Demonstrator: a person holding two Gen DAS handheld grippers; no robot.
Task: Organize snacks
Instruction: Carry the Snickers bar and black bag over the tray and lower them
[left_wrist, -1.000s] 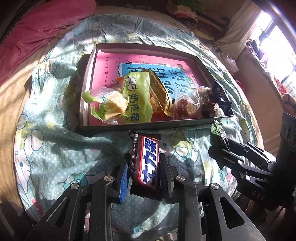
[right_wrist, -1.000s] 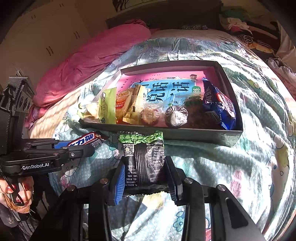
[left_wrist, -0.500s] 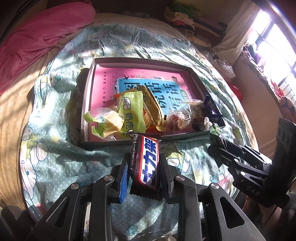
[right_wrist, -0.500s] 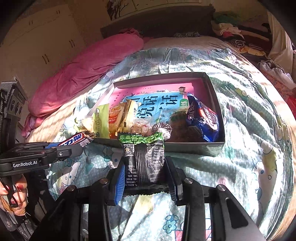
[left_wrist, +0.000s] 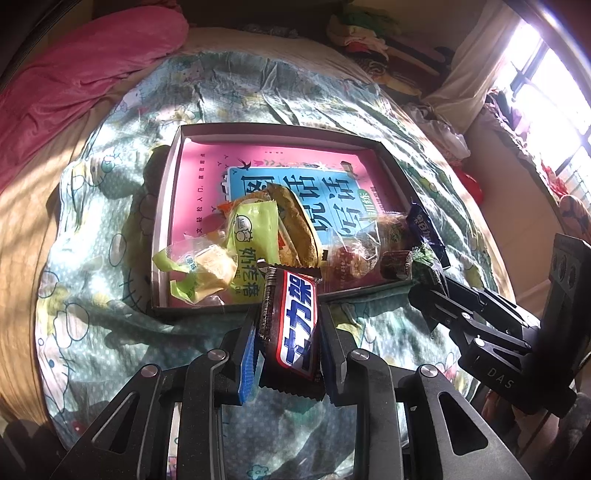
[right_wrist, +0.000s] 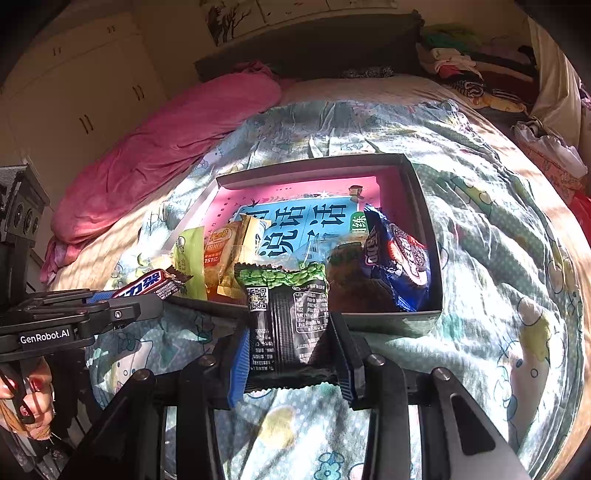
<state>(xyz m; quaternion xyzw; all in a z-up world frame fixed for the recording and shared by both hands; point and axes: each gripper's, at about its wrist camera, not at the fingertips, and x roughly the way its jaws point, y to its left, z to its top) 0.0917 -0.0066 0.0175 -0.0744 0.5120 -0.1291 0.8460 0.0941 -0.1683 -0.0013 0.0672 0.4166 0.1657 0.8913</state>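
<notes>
My left gripper is shut on a Snickers bar, held just short of the near wall of a shallow grey box on the bed. My right gripper is shut on a black snack packet with a green top, also held in front of the box. The box has a pink and blue book cover as its floor and holds several snacks: a green milk packet, a yellow-green wrapped cake and a blue Oreo bag. The Snickers bar also shows in the right wrist view.
The box lies on a green cartoon-print quilt. A pink duvet is bunched at the far left. Piled clothes lie at the head of the bed. A white wardrobe stands to the left, a bright window to the right.
Both grippers have drawn back and risen from the box, so it looks smaller and farther. Each still holds its snack.
</notes>
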